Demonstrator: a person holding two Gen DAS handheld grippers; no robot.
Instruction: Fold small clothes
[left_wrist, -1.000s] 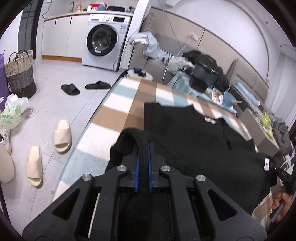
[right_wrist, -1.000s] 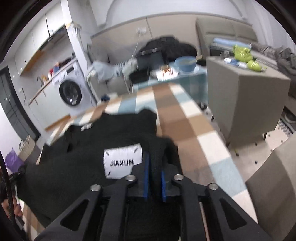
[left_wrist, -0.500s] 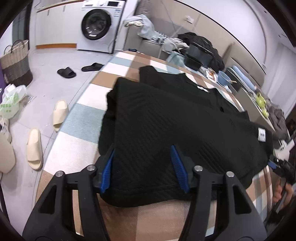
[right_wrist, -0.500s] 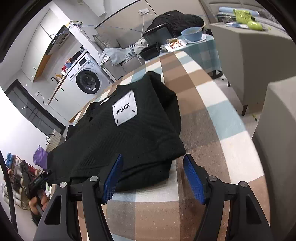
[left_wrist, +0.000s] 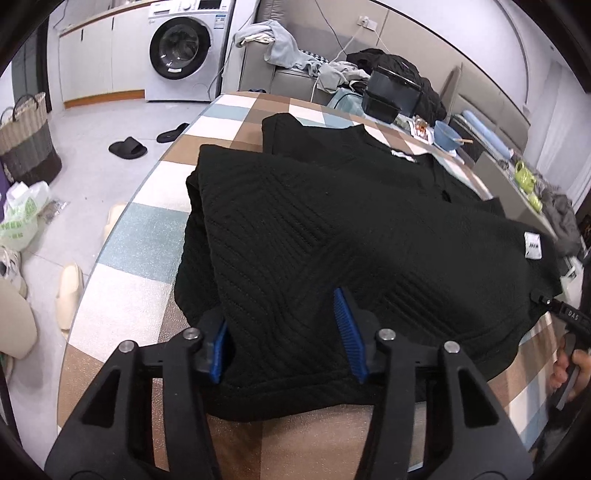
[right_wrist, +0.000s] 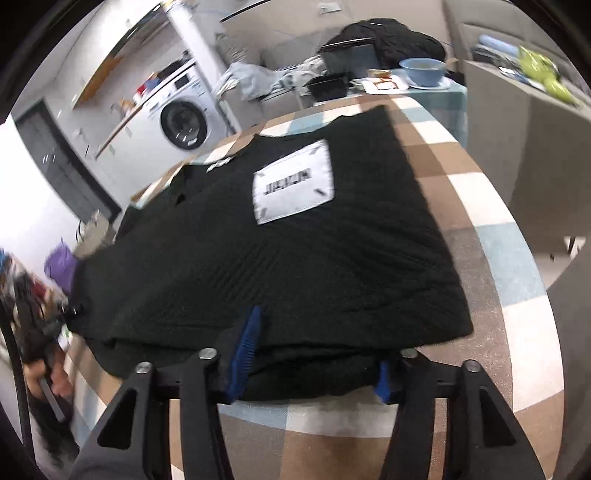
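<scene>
A black knit garment (left_wrist: 332, 229) lies folded on the checkered table (left_wrist: 147, 236); its white patch (right_wrist: 293, 182) faces up in the right wrist view. My left gripper (left_wrist: 283, 338) straddles the near folded edge, blue pads apart and jaws closing, with cloth between them. My right gripper (right_wrist: 314, 365) sits at the garment's (right_wrist: 280, 266) other near corner, jaws also closing around the thick edge; its right pad is half hidden by cloth. Neither pair of pads clearly presses the fabric. Each gripper shows at the far edge of the other's view, held by a hand (left_wrist: 576, 369).
A washing machine (left_wrist: 181, 51), a woven basket (left_wrist: 26, 144) and slippers (left_wrist: 127, 147) are on the floor side at the left. A black container (left_wrist: 391, 96) and a blue bowl (left_wrist: 448, 134) stand beyond the table. A grey chair (right_wrist: 569, 332) stands close on the right.
Both grippers were shut on raised black cloth, then let it go and opened wide. The garment now lies flat, and both grippers have sunk to its near edge with jaws narrower.
</scene>
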